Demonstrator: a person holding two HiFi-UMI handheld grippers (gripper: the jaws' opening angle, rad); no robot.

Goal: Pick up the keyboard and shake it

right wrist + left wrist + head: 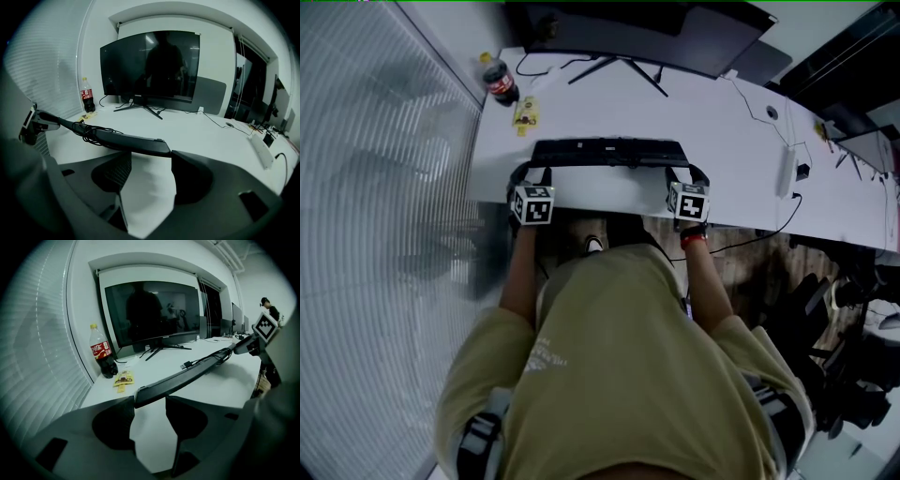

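Your left tongs (pixel 150 401) and right tongs (pixel 151 157) each clamp one end of the keyboard (pixel 609 152), holding it just above the counter (pixel 741 178). Only the tips bite, so a hard shake could slip an end free, or its bundled cable (pixel 86 132) could snag.
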